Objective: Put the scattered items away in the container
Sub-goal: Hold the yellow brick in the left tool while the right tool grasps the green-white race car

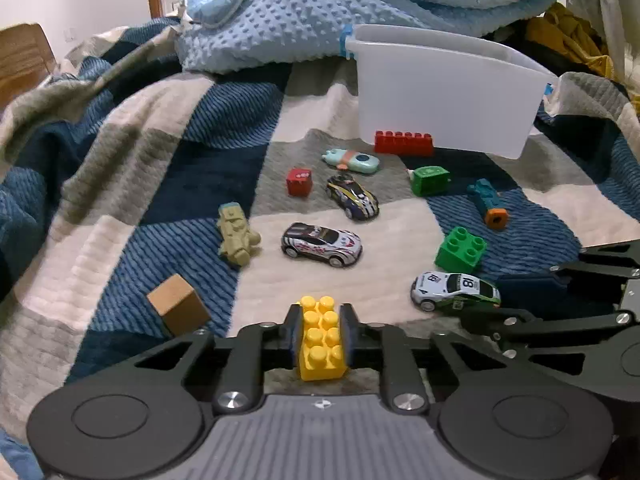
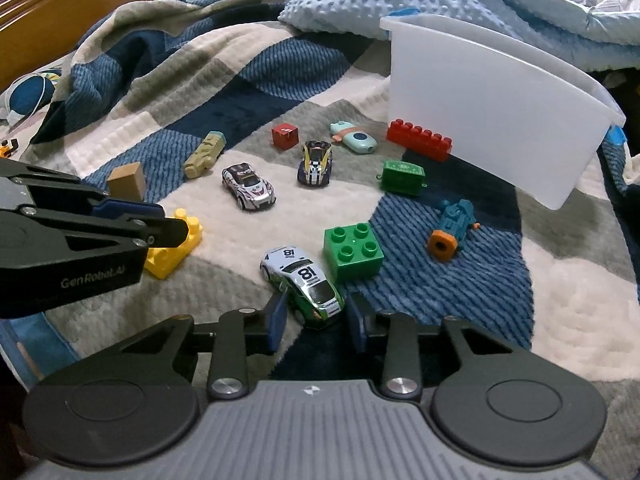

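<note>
My left gripper (image 1: pixel 321 338) is shut on a yellow brick (image 1: pixel 321 340), which also shows in the right wrist view (image 2: pixel 172 248). My right gripper (image 2: pixel 316 320) is open, its pads on either side of the rear of a white and green number 18 car (image 2: pixel 304 280), not closed on it. The car also shows in the left wrist view (image 1: pixel 454 290). The white container (image 1: pixel 444 92) stands at the back right of the quilt, also seen in the right wrist view (image 2: pixel 492 108). Its inside is hidden.
Scattered on the quilt: a green brick (image 2: pixel 354 250), a red long brick (image 2: pixel 420 140), a red cube (image 2: pixel 285 136), two more cars (image 2: pixel 249 186) (image 2: pixel 315 164), a green box (image 2: pixel 402 176), a teal and orange toy (image 2: pixel 452 230), a wooden block (image 2: pixel 126 180), a khaki toy (image 2: pixel 204 154).
</note>
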`<state>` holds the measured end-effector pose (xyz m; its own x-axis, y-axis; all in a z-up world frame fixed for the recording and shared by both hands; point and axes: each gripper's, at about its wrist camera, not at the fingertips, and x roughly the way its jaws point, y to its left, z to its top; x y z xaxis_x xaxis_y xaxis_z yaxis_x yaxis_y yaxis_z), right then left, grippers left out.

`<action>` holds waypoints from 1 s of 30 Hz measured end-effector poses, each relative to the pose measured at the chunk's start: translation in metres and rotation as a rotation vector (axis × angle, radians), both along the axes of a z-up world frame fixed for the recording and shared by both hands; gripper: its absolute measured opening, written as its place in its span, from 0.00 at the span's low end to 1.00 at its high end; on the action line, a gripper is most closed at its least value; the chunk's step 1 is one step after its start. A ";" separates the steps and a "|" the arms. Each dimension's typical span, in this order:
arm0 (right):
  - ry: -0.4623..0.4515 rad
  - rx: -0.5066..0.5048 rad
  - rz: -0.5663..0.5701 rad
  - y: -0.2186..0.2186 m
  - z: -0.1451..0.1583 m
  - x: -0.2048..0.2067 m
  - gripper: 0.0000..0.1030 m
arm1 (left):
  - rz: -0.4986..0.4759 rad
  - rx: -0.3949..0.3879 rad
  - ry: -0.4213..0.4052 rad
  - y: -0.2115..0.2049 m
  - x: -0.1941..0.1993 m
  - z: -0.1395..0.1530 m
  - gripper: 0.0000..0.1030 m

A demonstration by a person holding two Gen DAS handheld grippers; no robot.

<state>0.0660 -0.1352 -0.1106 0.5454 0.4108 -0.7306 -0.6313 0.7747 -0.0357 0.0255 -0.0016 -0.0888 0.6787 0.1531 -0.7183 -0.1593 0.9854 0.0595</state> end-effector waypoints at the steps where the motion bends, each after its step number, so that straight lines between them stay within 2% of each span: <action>1: -0.001 -0.002 -0.001 0.001 0.000 0.000 0.37 | -0.001 0.005 0.004 -0.001 0.000 -0.001 0.33; 2: -0.002 -0.003 -0.002 0.002 -0.001 0.001 0.40 | -0.001 0.009 0.007 -0.001 0.000 -0.002 0.36; 4: -0.008 0.000 0.005 0.003 0.000 0.000 0.44 | 0.007 0.014 0.013 -0.002 0.000 -0.004 0.51; 6: -0.022 -0.003 0.022 0.007 -0.001 0.000 0.47 | 0.020 0.007 0.038 -0.001 0.002 -0.008 0.52; 7: -0.030 -0.015 0.029 0.009 -0.002 0.000 0.47 | 0.029 -0.007 0.048 0.001 0.003 -0.011 0.49; 9: -0.036 -0.020 0.039 0.012 -0.005 0.001 0.45 | 0.030 -0.092 0.041 0.009 0.003 -0.014 0.38; 10: -0.031 -0.021 0.044 0.013 -0.006 0.003 0.43 | 0.027 -0.128 0.036 0.011 0.003 -0.014 0.37; 11: -0.026 -0.023 0.049 0.014 -0.007 0.003 0.39 | 0.023 -0.139 0.032 0.011 0.003 -0.014 0.35; 12: -0.027 -0.022 0.054 0.014 -0.007 0.003 0.37 | 0.014 -0.131 0.029 0.009 0.003 -0.013 0.26; 13: -0.033 -0.022 0.056 0.014 -0.007 0.003 0.37 | 0.001 -0.113 0.028 0.006 0.003 -0.013 0.24; 18: -0.036 -0.003 0.048 0.010 -0.006 -0.002 0.34 | -0.057 -0.093 -0.010 -0.003 -0.003 -0.003 0.24; 30: -0.081 0.002 0.015 0.001 0.006 -0.012 0.33 | -0.073 -0.051 -0.029 -0.002 -0.003 0.015 0.24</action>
